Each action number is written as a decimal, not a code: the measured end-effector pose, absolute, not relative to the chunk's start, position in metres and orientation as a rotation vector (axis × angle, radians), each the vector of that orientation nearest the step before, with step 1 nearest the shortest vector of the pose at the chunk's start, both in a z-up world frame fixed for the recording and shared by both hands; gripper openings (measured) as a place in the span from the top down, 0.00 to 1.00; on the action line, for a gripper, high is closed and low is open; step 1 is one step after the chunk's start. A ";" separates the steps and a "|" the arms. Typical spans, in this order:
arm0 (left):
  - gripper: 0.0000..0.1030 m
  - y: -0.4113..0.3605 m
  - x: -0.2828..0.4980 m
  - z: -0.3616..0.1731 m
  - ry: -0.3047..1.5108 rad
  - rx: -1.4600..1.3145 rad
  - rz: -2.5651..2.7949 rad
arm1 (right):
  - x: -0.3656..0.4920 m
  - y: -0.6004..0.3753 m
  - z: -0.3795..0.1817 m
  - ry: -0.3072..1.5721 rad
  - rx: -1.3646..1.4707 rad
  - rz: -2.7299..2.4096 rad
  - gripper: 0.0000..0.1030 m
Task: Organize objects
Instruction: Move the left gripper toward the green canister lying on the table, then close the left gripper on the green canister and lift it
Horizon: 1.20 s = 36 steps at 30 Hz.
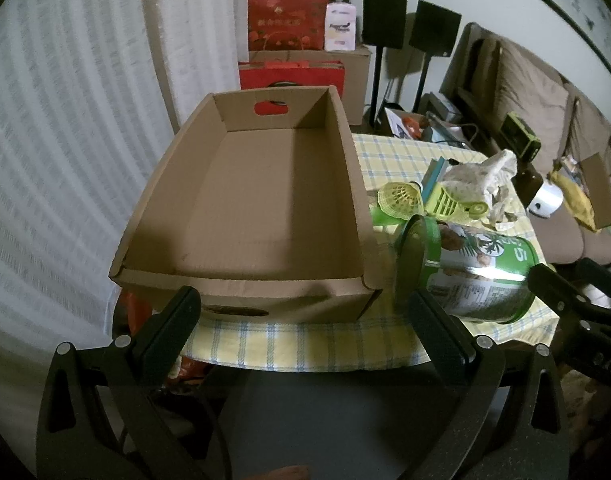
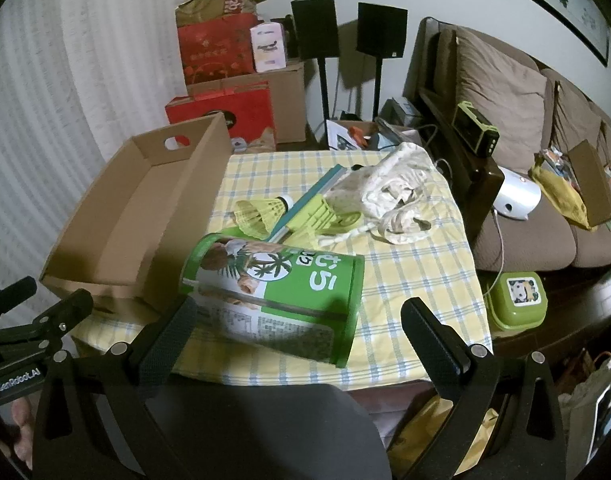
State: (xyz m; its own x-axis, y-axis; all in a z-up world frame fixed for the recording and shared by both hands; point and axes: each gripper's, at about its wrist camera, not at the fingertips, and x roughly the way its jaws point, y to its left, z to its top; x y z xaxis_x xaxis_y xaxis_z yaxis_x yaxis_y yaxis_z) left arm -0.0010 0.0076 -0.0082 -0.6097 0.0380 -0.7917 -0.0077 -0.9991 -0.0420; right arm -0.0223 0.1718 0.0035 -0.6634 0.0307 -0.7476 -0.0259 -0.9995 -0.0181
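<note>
An empty open cardboard box [image 1: 245, 200] stands on the left part of the yellow checked table [image 1: 305, 344]. My left gripper [image 1: 303, 294] hangs open just in front of the box's near wall, holding nothing. To the right of the box, a green snack can [image 2: 273, 288] lies on its side. My right gripper [image 2: 301, 308] is open at the table's near edge; the can lies just ahead of it between its spread fingers, ungripped. Behind the can are a yellow shuttlecock [image 2: 257, 214], a green plastic piece [image 2: 321, 212], a teal flat item [image 2: 309, 196] and a white cloth bag [image 2: 393, 192].
A green lunch box [image 2: 515, 300] sits on the dark ledge right of the table. A brown sofa [image 2: 505, 92] with clutter runs along the right. Red gift bags [image 2: 217, 48] and speakers on stands [image 2: 315, 28] stand behind the table. A white curtain [image 1: 65, 160] hangs on the left.
</note>
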 end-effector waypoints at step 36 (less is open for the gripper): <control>0.03 0.070 -0.062 -0.034 -0.134 -1.312 2.542 | -0.040 0.255 -0.027 0.326 -1.318 2.905 0.00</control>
